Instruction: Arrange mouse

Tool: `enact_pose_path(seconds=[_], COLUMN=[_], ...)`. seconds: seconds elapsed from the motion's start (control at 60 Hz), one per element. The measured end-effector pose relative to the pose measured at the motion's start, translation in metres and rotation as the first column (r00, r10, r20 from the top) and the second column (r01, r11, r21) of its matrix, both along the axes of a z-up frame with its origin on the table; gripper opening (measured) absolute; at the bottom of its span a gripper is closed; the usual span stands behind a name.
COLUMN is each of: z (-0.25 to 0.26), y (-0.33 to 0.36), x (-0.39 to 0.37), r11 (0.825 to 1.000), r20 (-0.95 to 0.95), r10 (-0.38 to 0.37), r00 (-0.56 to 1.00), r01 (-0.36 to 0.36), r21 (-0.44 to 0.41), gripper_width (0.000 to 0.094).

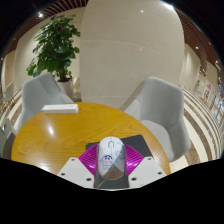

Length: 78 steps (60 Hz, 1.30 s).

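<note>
A white mouse (111, 158) with a printed pattern on its back sits between my two fingers, its front pointing away from me. My gripper (111, 150) is shut on it, with the magenta pads (92, 158) pressing on both of its sides. Under and just beyond the mouse lies a dark grey mouse mat (136, 149) on the near edge of a round wooden table (50, 135). I cannot tell whether the mouse rests on the mat or hangs just above it.
Two grey chairs stand at the table's far side, one on the left (40, 95) and one on the right (160, 105). A flat white object (60, 108) lies near the table's far left edge. Beyond are a potted plant (55, 45) and a broad white column (130, 45).
</note>
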State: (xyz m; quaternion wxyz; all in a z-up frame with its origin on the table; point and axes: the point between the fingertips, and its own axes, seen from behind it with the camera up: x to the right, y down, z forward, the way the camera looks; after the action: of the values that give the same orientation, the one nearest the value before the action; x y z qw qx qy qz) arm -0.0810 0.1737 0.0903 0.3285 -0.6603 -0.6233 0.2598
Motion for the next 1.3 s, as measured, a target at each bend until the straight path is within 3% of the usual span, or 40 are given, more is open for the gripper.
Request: enact_pose_path(seconds=[0.183,0.317,0.483,0.517,0.6,0.633,0.9,1.1,1.3], z=[-0.079,-0.107,-0.116,-0.115,-0.11,-0.103,-0.011,0.001,-0.001], y=[0.047,0.06,0.058,0.059,0.061,0.056,-0.01,-0.064,-0.083], x=[-0.019,-0.023,-0.02,-0.016,-0.004,0.002,0.128,0.213,0.233], r11=[0.999,0.999,0.998,0.998,0.998,0.996,0.987,0.977,0.97], r20=[0.09,0.121,0.121,0.13,0.172,0.173,0.168,0.198,0.191], r10=[0.003,0.009,0.035,0.039,0.023,0.013,0.095,0.181,0.23], r00=[0.996,0.993,0.992,0.991,0.985,0.985,0.981,0.963,0.954], r01=[0.0,-0.004,-0.028,-0.032,-0.011,0.004,-0.071,-0.152,-0.209], r21=[-0.035,-0.036,-0.058,-0.058,-0.069,-0.094,-0.143,-0.152,-0.124], gripper_width=[0.0357,0.0361,0.0482,0.0546,0.0892,0.0846,0.0862,0.0854,0.0858])
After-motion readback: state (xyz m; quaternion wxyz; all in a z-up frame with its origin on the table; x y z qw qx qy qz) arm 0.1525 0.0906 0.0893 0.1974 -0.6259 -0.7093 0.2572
